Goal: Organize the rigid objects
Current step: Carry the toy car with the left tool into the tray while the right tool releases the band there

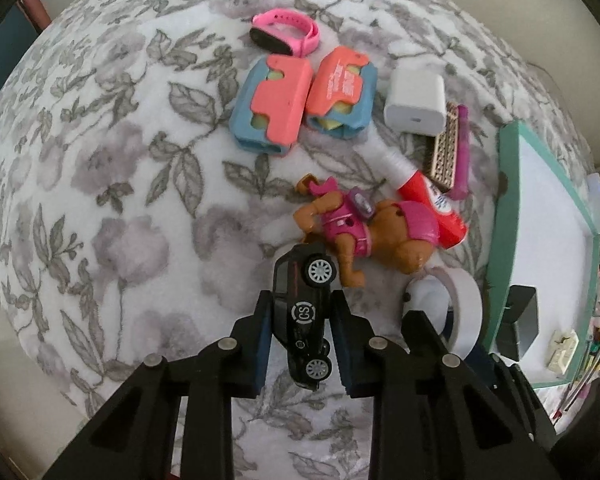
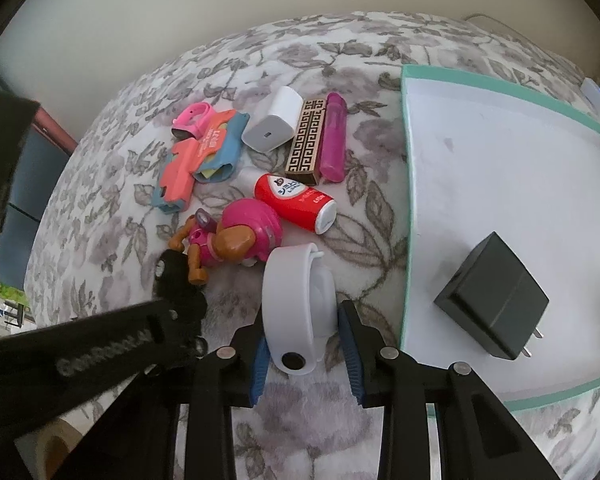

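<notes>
My left gripper is shut on a black toy car, held on its side above the flowered cloth. My right gripper is shut on a white wristband, which also shows in the left wrist view. A brown and pink toy dog lies just beyond the car. A teal-rimmed white box sits to the right and holds a black charger.
On the cloth lie a pink wristband, two orange and blue cases, a white charger, a patterned brown box, a magenta tube and a red bottle.
</notes>
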A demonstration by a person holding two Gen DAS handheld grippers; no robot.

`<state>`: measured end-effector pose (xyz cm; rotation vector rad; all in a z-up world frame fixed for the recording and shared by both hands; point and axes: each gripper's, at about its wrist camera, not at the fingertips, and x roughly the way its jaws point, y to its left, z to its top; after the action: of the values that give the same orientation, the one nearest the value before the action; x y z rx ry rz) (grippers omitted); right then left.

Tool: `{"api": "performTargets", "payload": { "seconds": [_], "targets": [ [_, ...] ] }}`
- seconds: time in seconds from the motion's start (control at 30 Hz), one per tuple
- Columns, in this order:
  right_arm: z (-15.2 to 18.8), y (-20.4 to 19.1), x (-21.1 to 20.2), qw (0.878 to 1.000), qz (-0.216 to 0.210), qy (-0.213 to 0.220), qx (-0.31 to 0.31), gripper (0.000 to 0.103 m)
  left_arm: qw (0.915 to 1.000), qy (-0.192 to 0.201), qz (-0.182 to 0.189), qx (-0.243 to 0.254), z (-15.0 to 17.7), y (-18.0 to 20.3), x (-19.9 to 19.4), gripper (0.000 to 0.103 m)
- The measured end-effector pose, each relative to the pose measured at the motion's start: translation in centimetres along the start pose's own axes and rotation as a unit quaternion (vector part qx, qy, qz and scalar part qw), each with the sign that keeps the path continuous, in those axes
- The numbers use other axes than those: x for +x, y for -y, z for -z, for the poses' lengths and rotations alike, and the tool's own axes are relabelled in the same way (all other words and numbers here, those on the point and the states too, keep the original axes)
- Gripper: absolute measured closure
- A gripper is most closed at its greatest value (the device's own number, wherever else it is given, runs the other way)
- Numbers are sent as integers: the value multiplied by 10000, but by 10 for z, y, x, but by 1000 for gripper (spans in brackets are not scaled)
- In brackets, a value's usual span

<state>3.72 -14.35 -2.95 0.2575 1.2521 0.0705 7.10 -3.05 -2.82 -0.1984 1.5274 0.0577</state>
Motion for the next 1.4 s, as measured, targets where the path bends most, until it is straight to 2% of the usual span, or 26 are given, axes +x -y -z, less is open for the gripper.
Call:
{"api": "performTargets", "payload": {
  "seconds": [0.43,0.8,1.03,1.27,1.4],
  "targets": [
    [-6,13,-37,9983,-188,462,310,69,9974,671,268,31,-6,-1,-56,76],
    [-10,39,-68,9946,-109,845,586,69,9887,1385,554,152,-4,8,-92,76],
    [-11,72,-78,9915,118,893,934,69,9848,1515,700,475,0,35,-95,76],
    [-9,126,-84,9843,449,868,1472,69,9813,1515,757,916,8,76,-82,76],
    [-6,149,-89,9800,601,894,1672,69,9760,1616,648,1309,15,106,-77,75]
  ]
}}
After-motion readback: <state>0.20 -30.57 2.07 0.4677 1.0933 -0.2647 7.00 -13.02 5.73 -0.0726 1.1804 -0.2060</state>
